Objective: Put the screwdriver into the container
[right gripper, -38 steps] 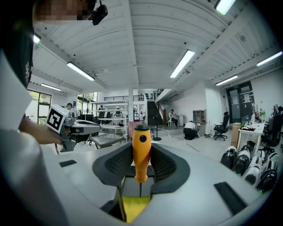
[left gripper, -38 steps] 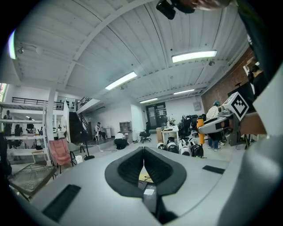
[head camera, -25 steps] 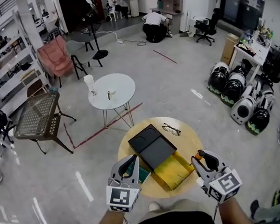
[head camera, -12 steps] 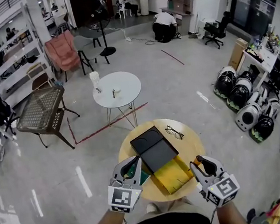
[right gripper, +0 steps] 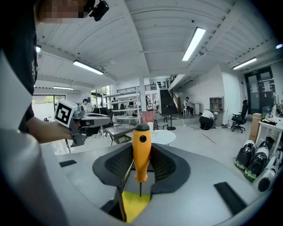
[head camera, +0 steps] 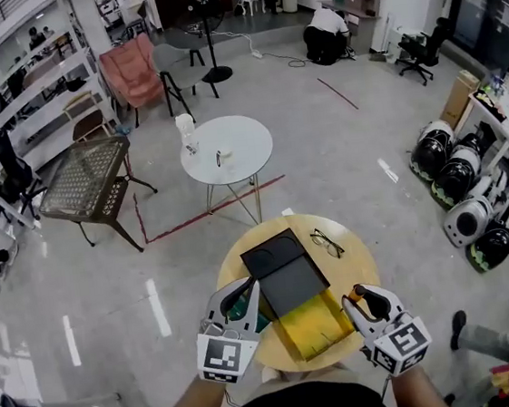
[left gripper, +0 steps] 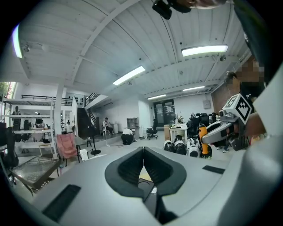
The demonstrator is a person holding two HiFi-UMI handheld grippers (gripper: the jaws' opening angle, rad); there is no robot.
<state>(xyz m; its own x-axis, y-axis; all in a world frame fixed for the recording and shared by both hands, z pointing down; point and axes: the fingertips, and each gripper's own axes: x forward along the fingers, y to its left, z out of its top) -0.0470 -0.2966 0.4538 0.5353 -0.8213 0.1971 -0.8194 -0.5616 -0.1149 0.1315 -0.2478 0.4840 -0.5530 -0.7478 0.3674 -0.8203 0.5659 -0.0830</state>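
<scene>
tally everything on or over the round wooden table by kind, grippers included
screwdriver: 1, held in the right gripper
yellow container: 1
black box: 1
eyeglasses: 1
green item, partly hidden by the left gripper: 1
grippers: 2
total: 7

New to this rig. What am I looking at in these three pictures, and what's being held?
No robot here: a person holds a two-jaw gripper in each hand. The head view looks down from their head onto a round table with an open black case, yellow inside, and a pair of glasses. Each gripper view looks along that gripper's own jaws. The left gripper is shut and empty. The right gripper is clamped on an orange-handled screwdriver.
</scene>
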